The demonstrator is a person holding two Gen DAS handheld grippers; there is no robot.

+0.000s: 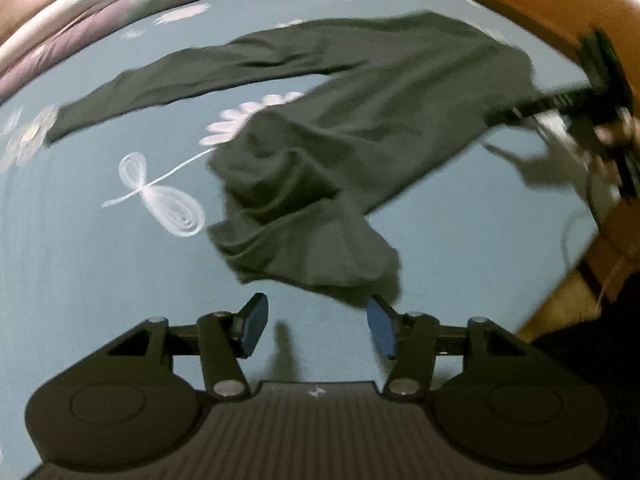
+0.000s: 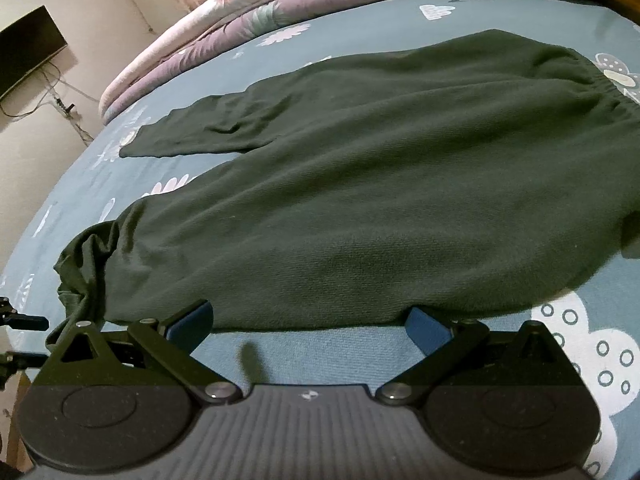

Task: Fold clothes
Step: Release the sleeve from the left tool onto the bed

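Dark green trousers [image 2: 380, 184] spread on a blue flowered bedsheet [image 1: 80, 280], both grippers low at their near edge.

From the left wrist, the left gripper [image 1: 318, 326] has its jaws apart with nothing between them; a crumpled leg end [image 1: 296, 220] lies just beyond at twelve o'clock, its hem over the tip of the right-hand finger, though motion blur hides whether they touch. From the right wrist, the right gripper [image 2: 308, 326] also stands wide, the trousers' edge lying across both fingertips and hiding them. Farther off, the second leg [image 2: 192, 136] stretches toward ten o'clock, and a purple quilt [image 2: 280, 8] lies along the far side.
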